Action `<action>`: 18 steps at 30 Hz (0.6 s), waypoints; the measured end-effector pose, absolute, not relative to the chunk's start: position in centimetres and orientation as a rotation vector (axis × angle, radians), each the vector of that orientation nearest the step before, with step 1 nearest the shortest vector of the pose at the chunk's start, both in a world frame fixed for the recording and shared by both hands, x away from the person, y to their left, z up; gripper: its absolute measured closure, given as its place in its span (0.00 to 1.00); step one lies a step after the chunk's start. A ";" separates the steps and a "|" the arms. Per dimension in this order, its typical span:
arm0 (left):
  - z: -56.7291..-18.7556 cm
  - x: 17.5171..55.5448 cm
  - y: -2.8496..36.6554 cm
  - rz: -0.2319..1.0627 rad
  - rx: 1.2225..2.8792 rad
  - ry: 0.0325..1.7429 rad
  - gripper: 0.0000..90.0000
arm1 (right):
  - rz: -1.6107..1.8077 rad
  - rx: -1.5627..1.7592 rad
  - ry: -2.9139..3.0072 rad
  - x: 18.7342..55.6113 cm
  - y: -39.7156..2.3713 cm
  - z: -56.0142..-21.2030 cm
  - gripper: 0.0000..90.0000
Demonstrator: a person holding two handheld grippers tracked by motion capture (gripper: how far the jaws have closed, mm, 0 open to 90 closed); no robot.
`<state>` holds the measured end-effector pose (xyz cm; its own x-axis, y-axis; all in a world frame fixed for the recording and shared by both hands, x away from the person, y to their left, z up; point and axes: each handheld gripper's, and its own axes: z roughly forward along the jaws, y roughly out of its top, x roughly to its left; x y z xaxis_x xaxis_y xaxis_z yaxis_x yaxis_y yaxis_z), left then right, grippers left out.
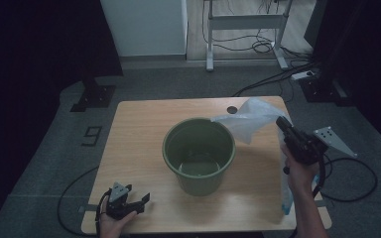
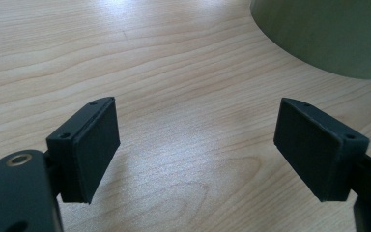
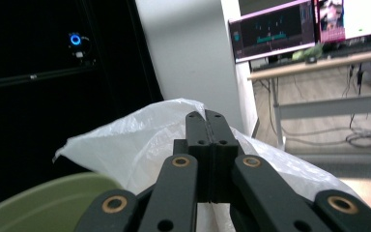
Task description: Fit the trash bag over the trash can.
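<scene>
Two jaws pinch plastic bag (image 3: 140, 145) | high view: bucket (image 1: 199, 154) beside

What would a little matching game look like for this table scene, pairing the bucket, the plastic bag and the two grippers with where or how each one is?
Things:
1. bucket
2. plastic bag
3. left gripper
4. right gripper

States:
A. jaws wide apart, low over the bare wood of the table
B. green, standing upright in the middle of the table
C. jaws shut, pinching thin plastic, lifted above the table
D. white and see-through, hanging in the air by the bucket's rim

Pairs: 1-B, 2-D, 3-A, 4-C
</scene>
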<state>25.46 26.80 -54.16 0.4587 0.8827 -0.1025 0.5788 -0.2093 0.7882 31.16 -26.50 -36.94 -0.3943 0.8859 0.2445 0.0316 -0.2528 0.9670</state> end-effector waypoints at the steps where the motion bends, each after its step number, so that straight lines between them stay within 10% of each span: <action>1: -54.2 25.5 26.8 0.479 1.907 1.225 0.18 | 1.715 1.145 1.352 31.0 -26.4 -36.1 0.99; 18: -54.2 25.6 27.3 0.479 1.896 1.236 0.18 | 1.726 0.971 1.354 29.6 -23.4 -29.7 0.99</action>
<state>25.56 27.32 -54.19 0.4500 0.8864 -0.1089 0.5814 -0.1982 0.7891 29.64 -23.36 -29.71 -0.4522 0.8832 0.1241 -0.0901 -0.1836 0.9789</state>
